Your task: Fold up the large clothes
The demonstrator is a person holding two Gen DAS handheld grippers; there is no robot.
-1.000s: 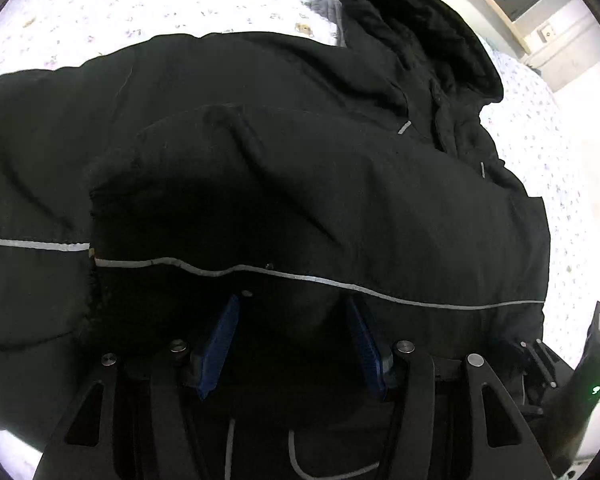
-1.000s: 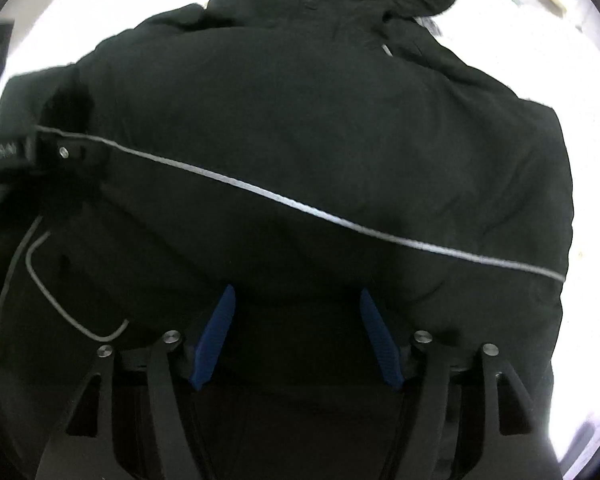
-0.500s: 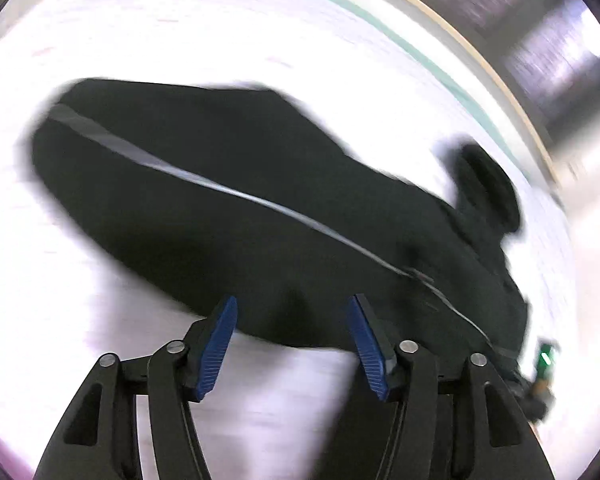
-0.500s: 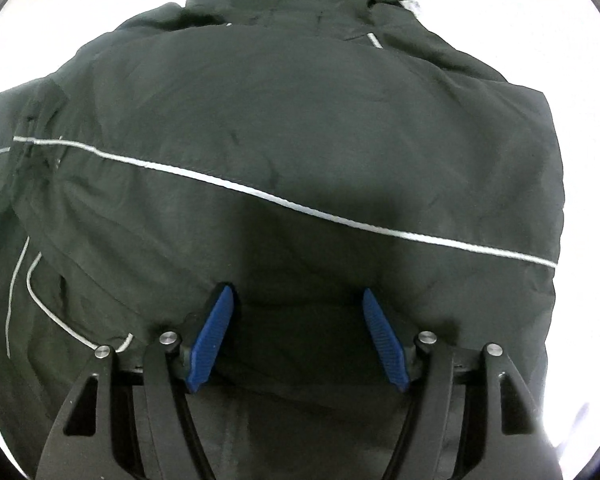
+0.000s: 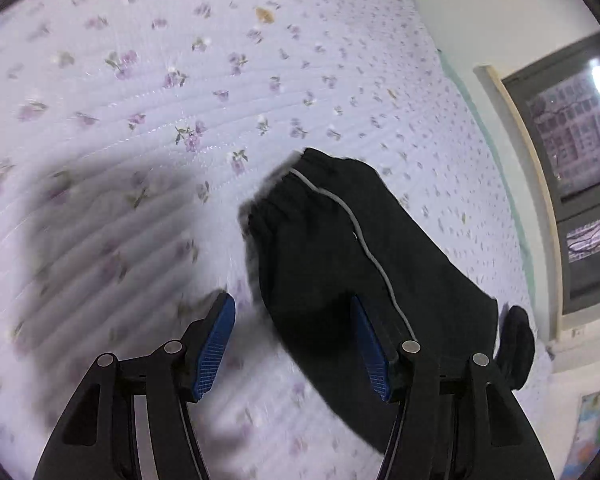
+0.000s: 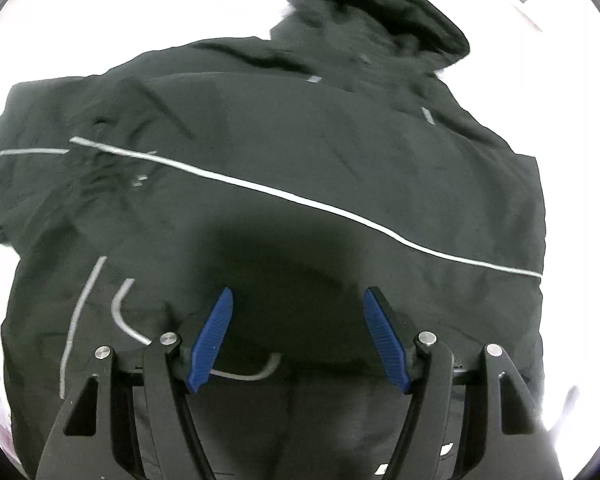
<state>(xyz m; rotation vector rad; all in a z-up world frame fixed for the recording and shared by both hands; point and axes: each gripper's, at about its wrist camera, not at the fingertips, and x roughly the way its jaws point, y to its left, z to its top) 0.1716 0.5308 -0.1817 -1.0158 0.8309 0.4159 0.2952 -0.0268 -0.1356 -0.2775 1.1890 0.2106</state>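
Note:
A black hooded jacket [image 6: 300, 152] with thin grey reflective stripes lies spread on the bed, hood [image 6: 372, 4] at the far end. My right gripper [image 6: 296, 336] is open and empty just above the jacket's lower body. In the left wrist view one black sleeve [image 5: 340, 248] stretches out over the bedspread, its gathered cuff [image 5: 276, 192] pointing away. My left gripper [image 5: 292, 344] is open and empty, hovering above the sleeve's near part, its right finger over the fabric.
The bed has a white quilted cover with small purple flowers [image 5: 160, 100]. A window [image 5: 572, 136] and a pale wall lie beyond the bed's far right edge. The gripper's shadow falls on the cover at the left.
My left gripper has swung away from the jacket body to the left, out over the extended sleeve. My right gripper has pulled back slightly; both stay open.

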